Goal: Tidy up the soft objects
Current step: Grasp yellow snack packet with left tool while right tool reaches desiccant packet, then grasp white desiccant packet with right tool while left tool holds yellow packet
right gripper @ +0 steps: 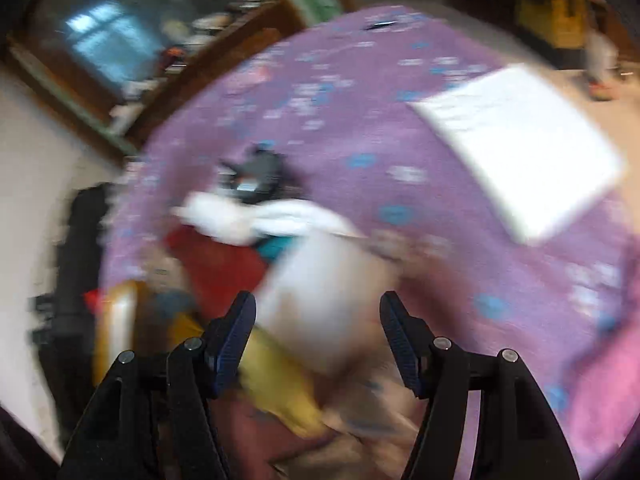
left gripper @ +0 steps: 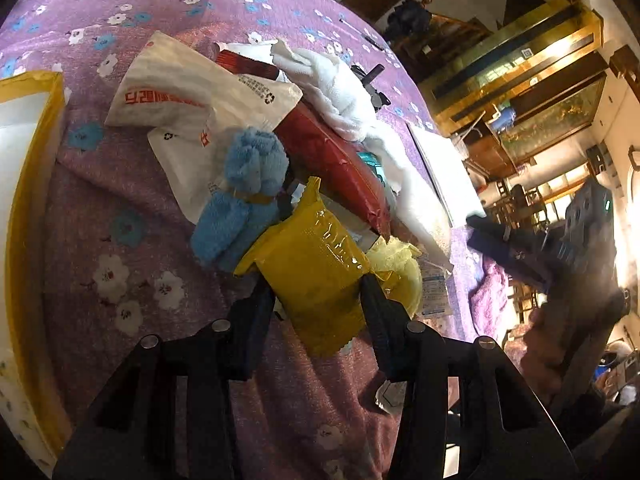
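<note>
From the left wrist camera, the left gripper (left gripper: 316, 300) tilts steeply down over a purple, flower-printed cloth (left gripper: 160, 24) covering the counter. Its two black fingers are clamped on the sides of a glossy yellow packet (left gripper: 316, 264), plump and crinkled, with a serrated end nearest the camera. Just beyond the packet lies a heap of soft things: a fuzzy light-blue towel (left gripper: 244, 196) bunched and tied at the middle, a smooth dark-red pouch (left gripper: 332, 160), crumpled white plastic bags with red print (left gripper: 192, 96), and a rumpled white cloth (left gripper: 332, 84). A yellow-rimmed container (left gripper: 36, 128) sits at the left edge. The right gripper (left gripper: 504, 240) shows blurred at the right, off the counter's edge.

From the right wrist camera, badly blurred, the right gripper (right gripper: 318, 340) also angles downward, its ridged blue-black fingers standing wide apart with nothing pressed between them. Below them lie a pale, boxy shape (right gripper: 320, 300) and a yellow shape (right gripper: 280, 376); I cannot tell what either is. A flat white rectangular sheet (right gripper: 520, 148) rests on the purple cloth at upper right.
</note>
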The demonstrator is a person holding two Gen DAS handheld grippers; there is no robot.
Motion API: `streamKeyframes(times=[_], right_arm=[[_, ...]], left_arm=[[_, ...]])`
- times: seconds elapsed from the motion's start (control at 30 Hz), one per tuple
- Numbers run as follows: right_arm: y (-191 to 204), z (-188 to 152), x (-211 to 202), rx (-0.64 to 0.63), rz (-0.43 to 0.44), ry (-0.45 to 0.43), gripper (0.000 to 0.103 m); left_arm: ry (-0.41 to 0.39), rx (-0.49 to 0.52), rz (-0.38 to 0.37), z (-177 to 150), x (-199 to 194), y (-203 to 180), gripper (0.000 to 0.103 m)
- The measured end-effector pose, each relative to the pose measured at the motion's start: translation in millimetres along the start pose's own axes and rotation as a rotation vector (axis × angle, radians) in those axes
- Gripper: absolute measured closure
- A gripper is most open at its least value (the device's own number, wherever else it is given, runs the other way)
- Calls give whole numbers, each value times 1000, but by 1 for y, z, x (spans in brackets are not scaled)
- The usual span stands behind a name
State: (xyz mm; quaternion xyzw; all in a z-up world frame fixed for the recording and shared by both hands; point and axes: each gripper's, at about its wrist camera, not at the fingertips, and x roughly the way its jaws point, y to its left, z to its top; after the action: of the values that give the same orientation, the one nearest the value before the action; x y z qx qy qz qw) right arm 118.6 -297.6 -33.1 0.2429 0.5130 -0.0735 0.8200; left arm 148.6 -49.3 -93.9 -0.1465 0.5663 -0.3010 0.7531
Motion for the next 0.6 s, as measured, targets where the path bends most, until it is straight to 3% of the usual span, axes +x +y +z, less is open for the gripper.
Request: streamKeyframes(times=[0.03,0.1,0.2,0.3,0.33,0.37,0.4,0.6], right_arm=[[-5,-5,4,16,-67,43,38],[-17,-14,19,78,-97,135,38],[-29,-21,44,178,-69,247,38],[-24,-17,54,225,-49,267,40],[-19,-15,57,208,-98,275,47],[-16,-13,58,200,-151,279,63],[-14,-13,58,198,-159,290,67],[-26,-16,51,244,-167,306,74]], left_arm=[[17,-1,11,1,1,1,60],[69,21,29,1,4,1,62],[131,58,49,5,4,-6,62],[179,70,68,14,4,-9,63],[195,61,72,17,5,-8,63],[206,53,70,22,6,-10,64],[216,47,70,25,5,-10,64],[259,74,87,37,8,-18,65]])
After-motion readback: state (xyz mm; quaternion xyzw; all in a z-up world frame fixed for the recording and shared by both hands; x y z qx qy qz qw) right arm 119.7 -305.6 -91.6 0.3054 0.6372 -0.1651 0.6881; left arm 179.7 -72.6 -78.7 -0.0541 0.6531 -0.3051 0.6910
